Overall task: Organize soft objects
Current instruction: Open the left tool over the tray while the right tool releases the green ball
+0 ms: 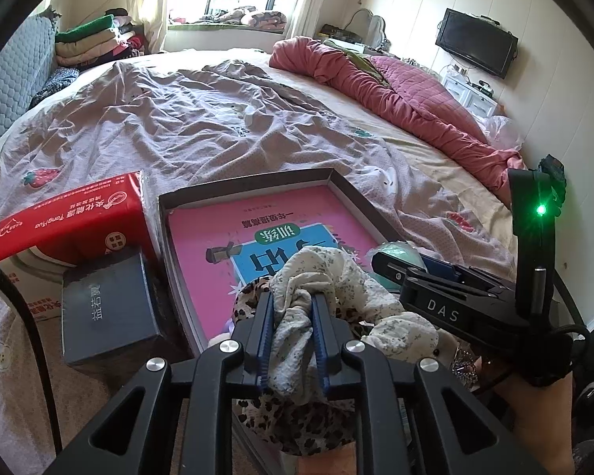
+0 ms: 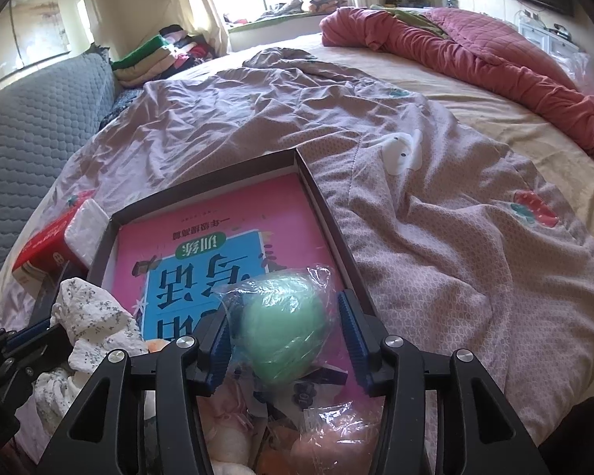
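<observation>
My left gripper is shut on a white floral cloth scrunchie, bunched between its blue pads. Under it lies a leopard-print scrunchie. Both hang over the near end of a shallow dark box that holds a pink book. My right gripper stands open around a green soft ball in clear plastic wrap; a gap shows beside the right pad. The ball rests on the book. The white scrunchie sits at the left of the right wrist view.
A red tissue pack and a dark blue carton sit left of the box. More wrapped soft items lie at its near end. A rumpled lilac sheet covers the bed; a rolled pink quilt lies far right, folded clothes far left.
</observation>
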Tool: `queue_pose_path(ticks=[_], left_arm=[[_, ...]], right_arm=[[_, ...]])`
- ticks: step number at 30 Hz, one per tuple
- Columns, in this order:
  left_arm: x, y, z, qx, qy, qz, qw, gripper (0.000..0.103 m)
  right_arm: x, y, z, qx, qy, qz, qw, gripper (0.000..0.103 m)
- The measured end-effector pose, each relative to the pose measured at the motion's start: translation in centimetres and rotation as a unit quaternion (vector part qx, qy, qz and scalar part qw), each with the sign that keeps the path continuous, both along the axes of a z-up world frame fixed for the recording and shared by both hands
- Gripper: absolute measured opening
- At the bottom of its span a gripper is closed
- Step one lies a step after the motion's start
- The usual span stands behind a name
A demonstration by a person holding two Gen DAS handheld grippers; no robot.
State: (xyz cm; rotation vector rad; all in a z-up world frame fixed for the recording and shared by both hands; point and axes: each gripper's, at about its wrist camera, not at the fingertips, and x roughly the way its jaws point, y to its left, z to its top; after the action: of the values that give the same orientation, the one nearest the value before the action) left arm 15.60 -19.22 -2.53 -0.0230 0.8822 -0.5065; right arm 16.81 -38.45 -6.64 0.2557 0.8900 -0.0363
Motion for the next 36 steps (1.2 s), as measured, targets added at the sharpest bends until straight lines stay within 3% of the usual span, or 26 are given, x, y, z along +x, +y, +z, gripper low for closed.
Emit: queue_pose_path(ticks=[10,19,23,26,34,36], left_arm=[[-0.2,0.2,0.1,0.005,-0.001,-0.001,1.0000,0.021],[-0.3,0.6,0.2,-0.002,0.003,0.000,1.0000,0.033],[-0.5,0.9,0.9,-0.003,-0.012,0.005,0.9999,0.038],[-0.8,1.1,1.8,-0.009,-0.022,0.001,0.9997,0.046],[-1.8,1.8,3.2,-0.003,-0.032,0.008,0.9995,0.050],[-2.2,2.1,3.8,-0.003,-0.038,0.008,0.9993,0.059]], right_arm=[[-0.3,0.5,0.6,-0.025,-0.003,0.005,1.000,0.059],[-1.8,0.3,3.3,-0.032,-0.041,-0.003,0.999,0.060],[-2.7,0.0,4.9,-0.016,-0.063,-0.010,0.998,0.070],[-3.4,0.1,6.0,-0.005,-0.078,-0.010,0.997,0.070],[-5.1,1.4,8.3,-0.021,-0.091,-0.002,0.996,0.070],[-5.8,1.5,8.8,-0.020,-0.094,-0.002,0.995,0.071]])
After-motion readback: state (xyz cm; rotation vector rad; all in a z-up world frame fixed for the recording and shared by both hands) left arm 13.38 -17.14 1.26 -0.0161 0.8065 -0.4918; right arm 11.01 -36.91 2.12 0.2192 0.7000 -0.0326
